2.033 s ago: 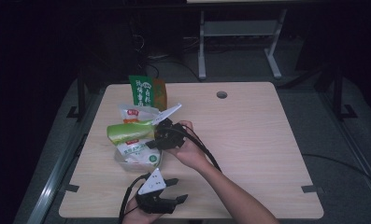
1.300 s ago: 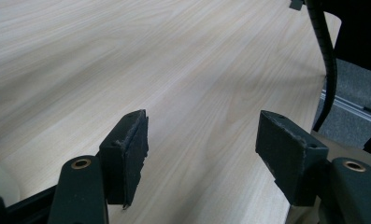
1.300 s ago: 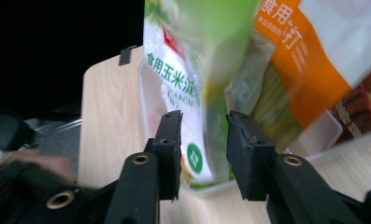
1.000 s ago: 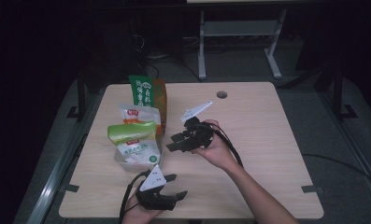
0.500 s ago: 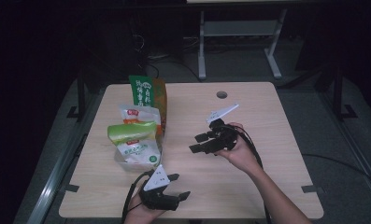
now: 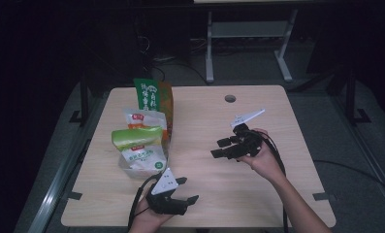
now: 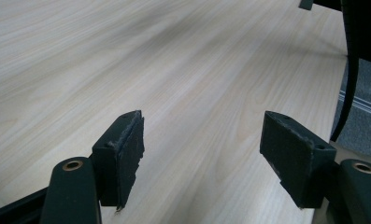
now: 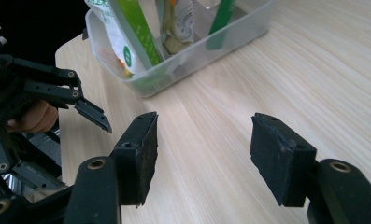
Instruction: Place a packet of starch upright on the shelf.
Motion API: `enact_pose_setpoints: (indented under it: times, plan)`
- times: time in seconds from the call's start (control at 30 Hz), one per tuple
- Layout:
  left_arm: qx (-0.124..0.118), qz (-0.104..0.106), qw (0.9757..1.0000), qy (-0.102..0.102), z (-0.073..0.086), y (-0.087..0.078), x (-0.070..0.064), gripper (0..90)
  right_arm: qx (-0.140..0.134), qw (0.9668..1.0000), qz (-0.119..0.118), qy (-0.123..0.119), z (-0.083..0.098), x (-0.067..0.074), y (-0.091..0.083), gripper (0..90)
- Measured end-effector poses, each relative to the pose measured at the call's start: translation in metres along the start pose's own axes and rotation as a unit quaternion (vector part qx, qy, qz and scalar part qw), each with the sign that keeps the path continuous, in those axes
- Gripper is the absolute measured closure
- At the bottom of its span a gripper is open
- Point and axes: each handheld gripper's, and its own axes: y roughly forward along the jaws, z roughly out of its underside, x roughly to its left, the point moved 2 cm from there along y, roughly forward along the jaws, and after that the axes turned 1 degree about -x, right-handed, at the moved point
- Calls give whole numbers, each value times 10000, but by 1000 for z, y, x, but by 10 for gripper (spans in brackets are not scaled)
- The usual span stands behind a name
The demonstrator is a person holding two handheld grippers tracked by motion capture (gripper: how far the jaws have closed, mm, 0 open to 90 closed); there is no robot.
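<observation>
The right gripper has drawn away from the packets toward the table's right, its empty jaws opening.

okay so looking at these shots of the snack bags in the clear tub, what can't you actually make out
- Printed text on the snack bags: too small in the high view.
- Bag tops: cut off by the upper edge in the right gripper view.
- Contents low in the clear tub: blurred by its cloudy wall.
- Floor around the table: too dark.

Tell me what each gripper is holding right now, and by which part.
Nothing is held. The right gripper, whose jaws have just been opening, has only bare table between its pads. The left gripper stands open over bare wood too.
</observation>
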Motion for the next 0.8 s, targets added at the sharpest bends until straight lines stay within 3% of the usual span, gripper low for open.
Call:
enact_pose_setpoints:
  times: [0.63,0.8]
  plan:
    - [18,-139,9999,60,-8,12,6,299,-34,9993,263,277,26,-15,-29,394]
    - [-92,-203,9997,46,-10,12,9,298,-82,9988,298,379,36,-20,-36,391]
